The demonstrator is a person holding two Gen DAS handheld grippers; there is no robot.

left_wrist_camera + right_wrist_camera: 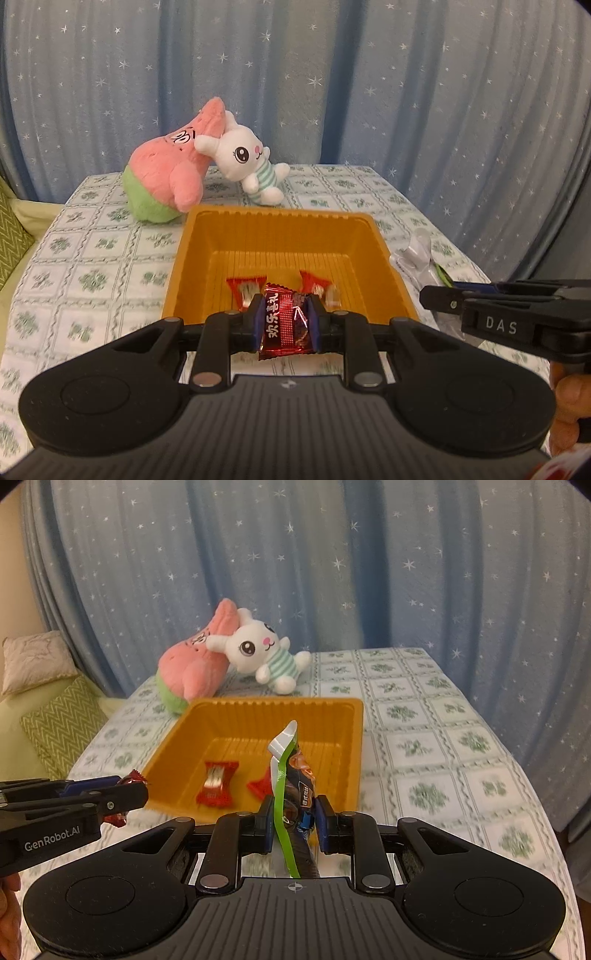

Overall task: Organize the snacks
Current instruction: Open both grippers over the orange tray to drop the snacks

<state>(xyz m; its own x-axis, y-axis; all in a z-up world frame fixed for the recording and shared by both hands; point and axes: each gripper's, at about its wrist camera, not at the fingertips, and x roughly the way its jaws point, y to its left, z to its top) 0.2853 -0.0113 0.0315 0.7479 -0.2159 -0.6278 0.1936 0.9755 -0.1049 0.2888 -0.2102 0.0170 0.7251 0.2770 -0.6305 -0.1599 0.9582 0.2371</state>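
An orange plastic tray stands on the tablecloth with two red wrapped candies lying in it. My left gripper is shut on a dark red candy packet and holds it at the tray's near rim. It also shows in the right wrist view at the tray's left. My right gripper is shut on a green-edged snack packet standing upright at the tray's near edge. It shows in the left wrist view at the tray's right.
A pink plush star and a white plush rabbit lie behind the tray. The table has a green-patterned cloth. A blue starred curtain hangs behind. Cushions lie to the left.
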